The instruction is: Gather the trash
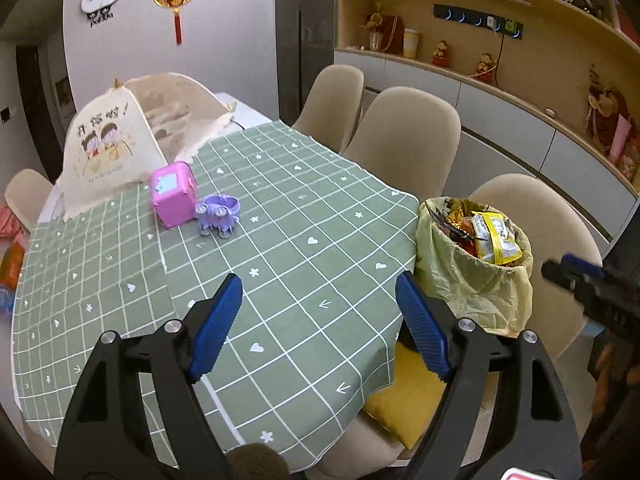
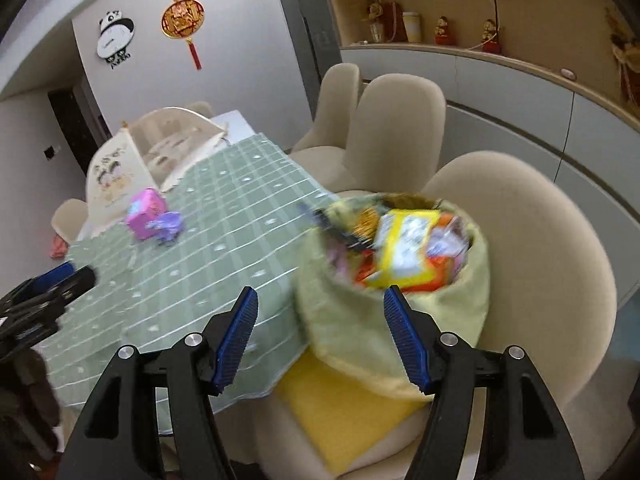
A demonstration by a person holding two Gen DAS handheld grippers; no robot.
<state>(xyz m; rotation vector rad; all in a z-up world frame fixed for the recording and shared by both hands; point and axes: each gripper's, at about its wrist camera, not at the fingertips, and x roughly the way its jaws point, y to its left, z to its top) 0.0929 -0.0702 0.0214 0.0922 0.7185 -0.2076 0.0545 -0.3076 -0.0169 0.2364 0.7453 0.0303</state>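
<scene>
The trash bag [image 2: 394, 312], stuffed with wrappers, sits on the chair seat directly ahead of the right gripper [image 2: 320, 336], its rim apparently between the open, empty jaws, though that view is blurred. From the left gripper [image 1: 320, 328], also open and empty over the bench [image 1: 280, 200], the bag lies off to the right, so the right hand is nearer.

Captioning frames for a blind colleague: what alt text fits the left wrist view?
The open left gripper hovers empty over a green checked tablecloth. To its right, a full trash bin with a yellow-green liner sits on a beige chair; a pink box and purple toy stand farther back.
</scene>
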